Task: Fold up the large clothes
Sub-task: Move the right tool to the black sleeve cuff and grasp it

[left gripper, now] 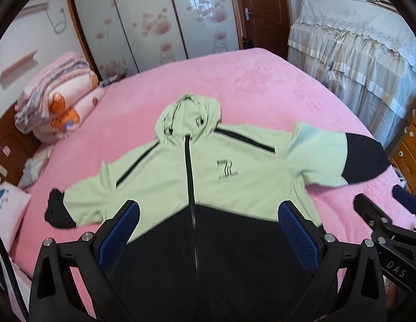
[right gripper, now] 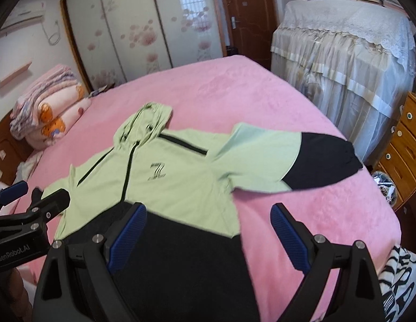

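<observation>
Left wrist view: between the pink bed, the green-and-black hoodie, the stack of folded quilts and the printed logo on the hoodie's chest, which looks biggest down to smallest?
1. Pink bed
2. Green-and-black hoodie, though it lies nearest the camera, which enlarges it
3. Stack of folded quilts, farther back
4. Printed logo

Black plastic left tongs (left gripper: 209, 224) and right tongs (right gripper: 208, 221), each with blue ribbed pads (left gripper: 119, 234), silver screws (left gripper: 87, 236); white lettering "DAS" and "GenRobot.AI" on the bodies.
</observation>
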`<state>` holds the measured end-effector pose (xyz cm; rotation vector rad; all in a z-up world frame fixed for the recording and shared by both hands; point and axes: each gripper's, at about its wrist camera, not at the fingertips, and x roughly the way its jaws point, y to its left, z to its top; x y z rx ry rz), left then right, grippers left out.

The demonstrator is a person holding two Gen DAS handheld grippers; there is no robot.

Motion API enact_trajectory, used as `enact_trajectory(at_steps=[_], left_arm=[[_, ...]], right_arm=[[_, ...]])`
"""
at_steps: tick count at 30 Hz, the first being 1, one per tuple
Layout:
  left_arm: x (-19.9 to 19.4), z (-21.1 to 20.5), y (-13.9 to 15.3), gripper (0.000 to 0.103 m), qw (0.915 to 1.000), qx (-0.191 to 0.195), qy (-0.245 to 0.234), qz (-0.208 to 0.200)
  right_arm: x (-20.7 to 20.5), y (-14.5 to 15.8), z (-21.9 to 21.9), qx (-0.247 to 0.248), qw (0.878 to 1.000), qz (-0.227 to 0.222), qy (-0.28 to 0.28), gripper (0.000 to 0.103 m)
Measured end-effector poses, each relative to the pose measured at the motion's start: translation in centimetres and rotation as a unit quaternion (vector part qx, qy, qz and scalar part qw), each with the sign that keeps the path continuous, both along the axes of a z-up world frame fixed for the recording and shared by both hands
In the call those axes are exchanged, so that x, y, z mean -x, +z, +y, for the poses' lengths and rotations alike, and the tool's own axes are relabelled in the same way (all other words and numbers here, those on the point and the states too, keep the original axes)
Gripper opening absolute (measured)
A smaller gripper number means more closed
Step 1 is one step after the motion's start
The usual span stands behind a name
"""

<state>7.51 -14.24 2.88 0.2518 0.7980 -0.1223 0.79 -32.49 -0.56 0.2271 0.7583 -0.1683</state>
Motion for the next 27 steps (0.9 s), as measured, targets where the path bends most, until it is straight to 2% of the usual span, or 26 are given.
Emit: enact_trajectory(at_steps=[4,8,14,17,20,22,24,27], left_arm=[[-1.6,-3.1,0.5,0.102,0.9996,-0.004,-0.024,-0.018],[-3.0,-6.9,0.6,0.102,0.9968,-0.017,-0.057,-0.053],[-5.3,-12.9,-0.6,0.102,0.9895,-0.038,-0.075,-0.117],[-6.4,-15.7,-1.7,0.102,0.9863,-0.050,-0.088,-0.130],[-7.4,-18.2,-3.9,0.102,0.9841,-0.059,-0.114,-0.123],[-7.9,-19.8,-5.5,0.102,0.9834,-0.059,-0.141,-0.098],[-8.2,-21.2,-7.0,0.102,0.9821,-0.058,-0.164,-0.073],[-8.2,-22.7,-8.7,0.102,0.9789,-0.056,-0.187,-0.060]], right_arm=[[-1.1,0.3,-3.2,0.016,0.999,-0.013,-0.033,0.094],[-2.3,-0.4,-6.7,0.018,0.998,-0.014,-0.067,0.094],[-5.2,-3.5,-13.5,0.006,0.991,0.026,-0.128,0.094],[-5.8,-5.2,-16.9,-0.011,0.986,0.042,-0.158,0.094],[-6.2,-7.1,-20.0,-0.028,0.979,0.060,-0.191,0.094],[-6.3,-8.4,-22.0,-0.053,0.975,0.062,-0.204,0.093],[-6.6,-10.0,-24.5,-0.083,0.969,0.067,-0.223,0.090],[-6.9,-12.6,-27.8,-0.122,0.957,0.081,-0.249,0.083]])
